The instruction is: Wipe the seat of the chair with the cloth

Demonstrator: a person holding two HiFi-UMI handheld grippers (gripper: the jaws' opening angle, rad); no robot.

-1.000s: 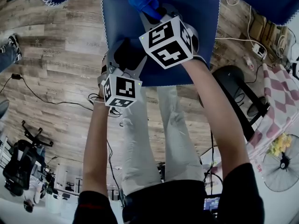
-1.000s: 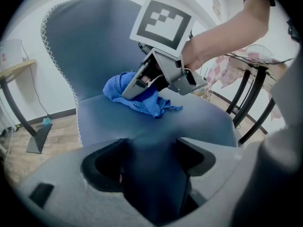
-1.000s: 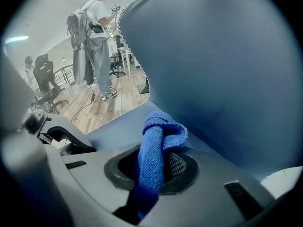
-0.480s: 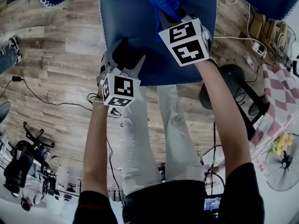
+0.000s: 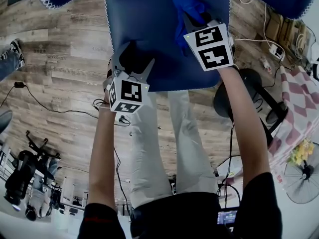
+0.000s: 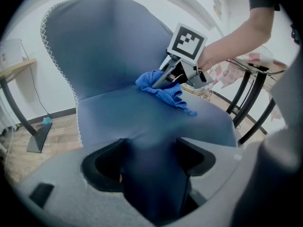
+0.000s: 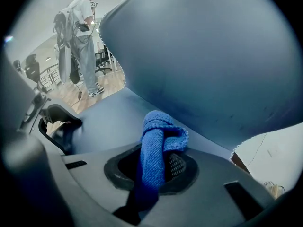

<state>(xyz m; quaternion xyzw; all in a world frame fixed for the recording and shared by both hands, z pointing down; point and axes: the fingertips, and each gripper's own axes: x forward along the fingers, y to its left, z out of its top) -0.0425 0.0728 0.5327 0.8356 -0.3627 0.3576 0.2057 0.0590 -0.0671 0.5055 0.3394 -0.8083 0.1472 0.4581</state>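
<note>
The blue chair seat (image 5: 144, 29) fills the top of the head view, its backrest (image 6: 104, 37) rising behind it. My left gripper (image 5: 133, 59) is shut on the seat's front edge, and the fabric fills the gap between its jaws (image 6: 150, 160). A bright blue cloth (image 5: 188, 6) lies bunched on the seat's right half, with my right gripper (image 5: 193, 21) shut on it. In the right gripper view the cloth (image 7: 158, 136) hangs folded out of that gripper (image 7: 154, 167), pressed on the seat (image 7: 109, 117) below the backrest (image 7: 203, 56). The left gripper view has the cloth (image 6: 163, 89) about mid-seat.
Wooden floor with cables (image 5: 60, 108) lies left of the chair. A black-framed table (image 6: 251, 93) with a checked cover (image 5: 299, 98), a round dark stool (image 5: 249, 91) and a fan (image 5: 301, 173) stand right. A person (image 7: 80, 37) stands far off. Camera gear (image 5: 22, 176) sits lower left.
My right gripper has dragged the cloth to the right across the seat. The left gripper has stayed clamped on the front edge.
</note>
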